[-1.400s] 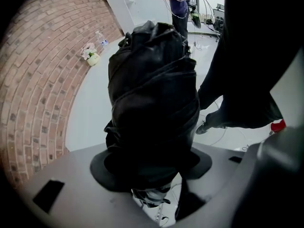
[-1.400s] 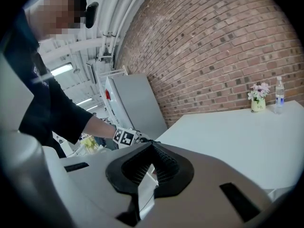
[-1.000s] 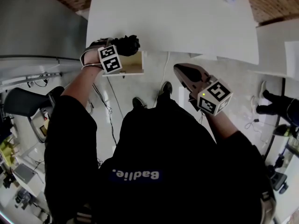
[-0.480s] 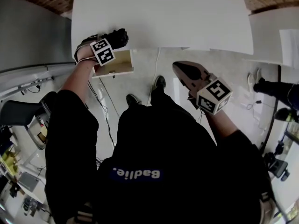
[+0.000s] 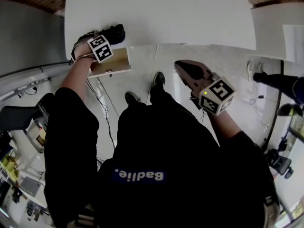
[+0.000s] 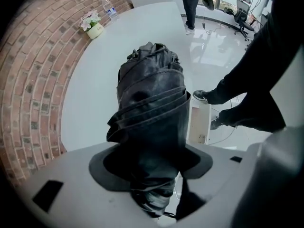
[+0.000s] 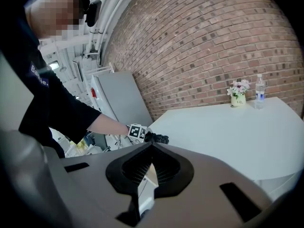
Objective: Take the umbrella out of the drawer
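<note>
Umbrella [image 6: 149, 103], black, folded: clamped in left gripper [image 6: 152, 163], whose jaws have just eased slightly wider around it. Position: over near edge of white table [image 5: 161, 13], clear of open wooden drawer [image 5: 114, 63]. Right gripper [image 7: 151, 151]: jaws together, nothing between them.

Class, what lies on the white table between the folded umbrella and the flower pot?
Nothing. In the left gripper view, the stretch of table between the umbrella and the flower pot is bare.
</note>
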Demonstrator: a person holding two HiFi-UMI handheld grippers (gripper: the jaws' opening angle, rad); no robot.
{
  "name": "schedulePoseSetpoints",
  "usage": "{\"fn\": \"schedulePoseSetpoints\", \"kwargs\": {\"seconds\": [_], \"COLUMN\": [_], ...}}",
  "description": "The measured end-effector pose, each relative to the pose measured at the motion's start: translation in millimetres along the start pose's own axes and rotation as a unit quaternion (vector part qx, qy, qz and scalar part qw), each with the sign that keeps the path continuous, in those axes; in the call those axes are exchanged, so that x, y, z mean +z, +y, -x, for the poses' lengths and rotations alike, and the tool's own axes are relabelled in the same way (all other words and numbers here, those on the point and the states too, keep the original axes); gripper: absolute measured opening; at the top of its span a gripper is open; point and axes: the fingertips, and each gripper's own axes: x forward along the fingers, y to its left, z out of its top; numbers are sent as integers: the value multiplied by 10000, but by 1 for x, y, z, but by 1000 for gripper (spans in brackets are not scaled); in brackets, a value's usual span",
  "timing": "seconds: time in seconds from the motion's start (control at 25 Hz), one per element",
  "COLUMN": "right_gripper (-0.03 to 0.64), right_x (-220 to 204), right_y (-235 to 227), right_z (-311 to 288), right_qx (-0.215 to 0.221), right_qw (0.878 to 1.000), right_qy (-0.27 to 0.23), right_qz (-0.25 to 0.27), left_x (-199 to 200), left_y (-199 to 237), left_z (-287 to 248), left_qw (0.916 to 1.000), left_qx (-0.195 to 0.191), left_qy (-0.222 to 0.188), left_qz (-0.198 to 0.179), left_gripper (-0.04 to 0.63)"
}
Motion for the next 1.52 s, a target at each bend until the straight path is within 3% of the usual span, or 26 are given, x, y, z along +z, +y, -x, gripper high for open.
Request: {"fn": "schedulePoseSetpoints", "kwargs": {"seconds": [0.32, 0.6, 0.92, 1.04, 1.2, 1.52], "right_gripper": [29, 28, 29, 28, 29, 29], "right_x": [4, 12, 27, 32, 37, 39], "right_y": [4, 30, 60, 73, 87, 119], "right_z": [-1, -9, -16, -17, -20, -25], "right_qx": [87, 256, 448, 497, 544, 642], "right_qw": [9999, 9995, 9979, 9972, 9961, 9939], "right_qy": [-12, -88, -238, -289, -342, -323], "right_qz": [54, 132, 400, 481, 601, 837], "left_x": [13, 4, -14, -17, -17, -14], "left_y": [6, 7, 2, -9, -30, -74], "left_z": [14, 51, 113, 141, 171, 225], "left_qw": [9996, 9977, 9884, 9786, 9599, 8996], "left_qx": [101, 338, 603, 674, 618, 331], "left_qy": [-247, -583, -1207, -1638, -2238, -3448], "left_qz": [12, -1, 702, 1046, 1570, 2658], "left_gripper": [359, 365, 338, 282, 271, 204]}}
